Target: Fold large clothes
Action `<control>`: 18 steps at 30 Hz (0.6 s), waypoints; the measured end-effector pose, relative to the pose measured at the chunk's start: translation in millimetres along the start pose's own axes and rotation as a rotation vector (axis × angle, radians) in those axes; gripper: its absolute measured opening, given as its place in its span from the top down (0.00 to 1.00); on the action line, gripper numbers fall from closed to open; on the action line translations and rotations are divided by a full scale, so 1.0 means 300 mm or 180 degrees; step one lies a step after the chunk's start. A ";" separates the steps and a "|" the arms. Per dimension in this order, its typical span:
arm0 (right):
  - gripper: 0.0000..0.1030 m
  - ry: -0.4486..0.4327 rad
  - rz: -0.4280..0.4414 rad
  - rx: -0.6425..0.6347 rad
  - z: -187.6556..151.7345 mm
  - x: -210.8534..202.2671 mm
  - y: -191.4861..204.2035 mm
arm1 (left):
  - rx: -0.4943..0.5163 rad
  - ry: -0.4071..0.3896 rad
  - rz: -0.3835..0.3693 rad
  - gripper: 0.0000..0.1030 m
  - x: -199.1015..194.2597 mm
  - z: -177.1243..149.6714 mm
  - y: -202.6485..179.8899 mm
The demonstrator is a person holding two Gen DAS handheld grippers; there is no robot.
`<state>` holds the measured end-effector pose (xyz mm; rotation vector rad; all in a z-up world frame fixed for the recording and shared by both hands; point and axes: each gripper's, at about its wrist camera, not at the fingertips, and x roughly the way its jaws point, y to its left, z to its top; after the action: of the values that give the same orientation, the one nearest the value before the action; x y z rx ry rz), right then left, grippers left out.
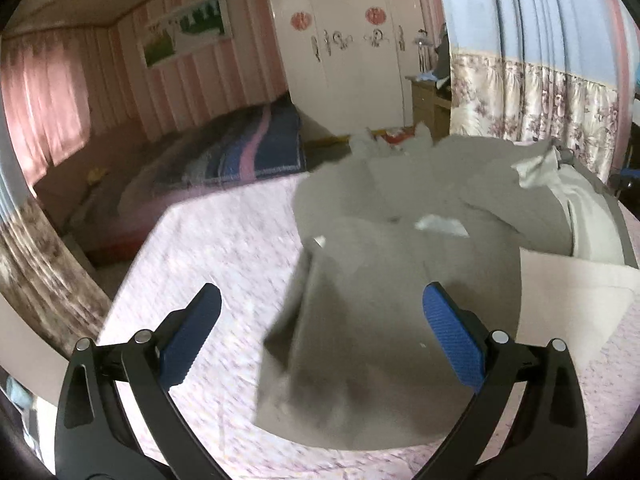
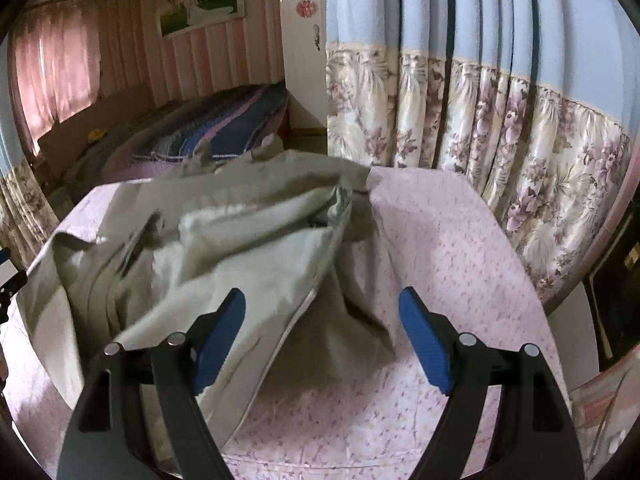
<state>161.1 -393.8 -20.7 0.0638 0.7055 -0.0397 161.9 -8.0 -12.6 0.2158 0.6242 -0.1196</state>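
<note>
A large grey-green garment [image 1: 384,280] lies crumpled on a pink flowered sheet [image 1: 208,240]. In the left wrist view it fills the middle and right, with a white label on top. My left gripper [image 1: 322,300] is open and empty, held above the garment's near left edge. In the right wrist view the same garment [image 2: 208,240] lies bunched to the left and centre, a seam running toward me. My right gripper [image 2: 322,306] is open and empty above the garment's near right corner. The picture is blurred by motion.
The sheet [image 2: 440,248] covers a table-like surface. A floral and blue curtain [image 2: 500,128] hangs close behind on the right. A bed with a dark striped blanket [image 1: 240,148] stands beyond on the left. A white wardrobe [image 1: 348,48] stands at the back.
</note>
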 end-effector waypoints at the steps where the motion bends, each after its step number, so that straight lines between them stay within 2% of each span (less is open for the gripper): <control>1: 0.24 0.0003 0.0020 -0.0030 -0.010 0.005 0.012 | -0.0009 0.0000 -0.0044 0.04 0.001 -0.006 -0.004; 3: 0.24 0.0023 0.0058 -0.0091 -0.022 0.018 0.036 | 0.0005 -0.0012 -0.0168 0.11 0.002 -0.022 -0.019; 5: 0.38 0.0066 0.0091 -0.0162 -0.032 0.033 0.059 | 0.0109 0.0039 -0.0296 0.47 0.013 -0.032 -0.049; 6: 0.57 0.0090 0.0115 -0.0195 -0.034 0.042 0.068 | 0.0180 0.0102 -0.0353 0.56 0.031 -0.038 -0.067; 7: 0.63 0.0133 0.0134 -0.0225 -0.032 0.057 0.078 | 0.0214 0.0157 -0.0380 0.76 0.050 -0.040 -0.079; 8: 0.65 0.0149 0.0123 -0.0251 -0.028 0.070 0.085 | 0.0246 0.0222 -0.0391 0.96 0.071 -0.043 -0.086; 10: 0.88 0.0146 0.0081 -0.0279 -0.016 0.082 0.091 | 0.0280 0.0348 -0.0367 1.00 0.121 -0.043 -0.086; 11: 0.89 0.0143 0.0090 -0.0277 -0.009 0.082 0.092 | 0.0270 0.0360 -0.0362 1.00 0.135 -0.039 -0.077; 12: 0.94 0.0127 0.0105 -0.0268 0.004 0.079 0.094 | 0.0266 0.0349 -0.0343 1.00 0.141 -0.032 -0.068; 18: 0.95 -0.0060 0.0216 -0.0197 0.112 0.057 0.123 | 0.0285 0.0134 -0.0179 1.00 0.158 0.079 0.015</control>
<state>198.0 -359.7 -4.6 0.0280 0.6850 0.0464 214.2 -11.4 -21.0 0.2879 0.6676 -0.1978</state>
